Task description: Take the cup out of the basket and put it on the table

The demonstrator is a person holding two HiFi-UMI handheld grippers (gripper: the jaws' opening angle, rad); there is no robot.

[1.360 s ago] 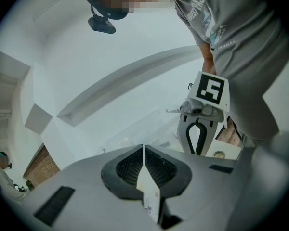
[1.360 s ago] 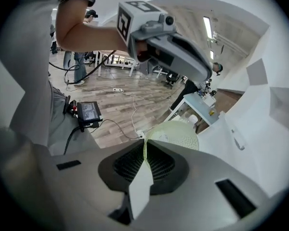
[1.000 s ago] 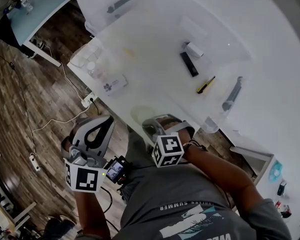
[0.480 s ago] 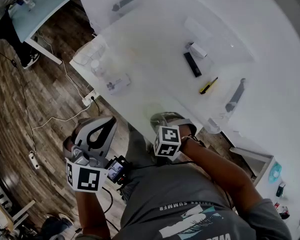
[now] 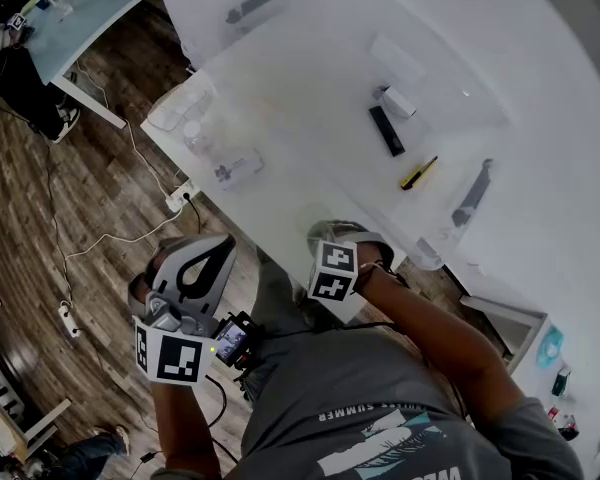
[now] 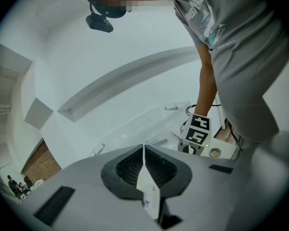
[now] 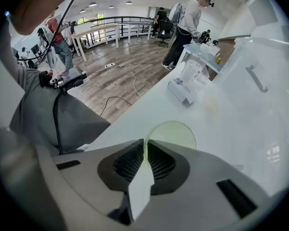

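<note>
- Fingers [image 7: 127, 163] of the right gripper [image 7: 145, 141] are standing a narrow slit apart with the thin wall of the pale green cup [image 7: 174, 133] between them. The jaws have just been easing open, though the pads appear to be touching the wall.
- Left gripper [image 6: 143, 148] is waiting beside the table edge, jaws together on nothing.
- Cup is sitting out of the clear basket [image 5: 300, 78], base down on the white table [image 7: 241, 129] near its front edge.
- Judgement: the placing step is finishing, and release is the part in hand.
- Next move is calling for fuller opening, then a straight lift clear, so that neither pad is dragging the light cup over or off the edge.
</note>
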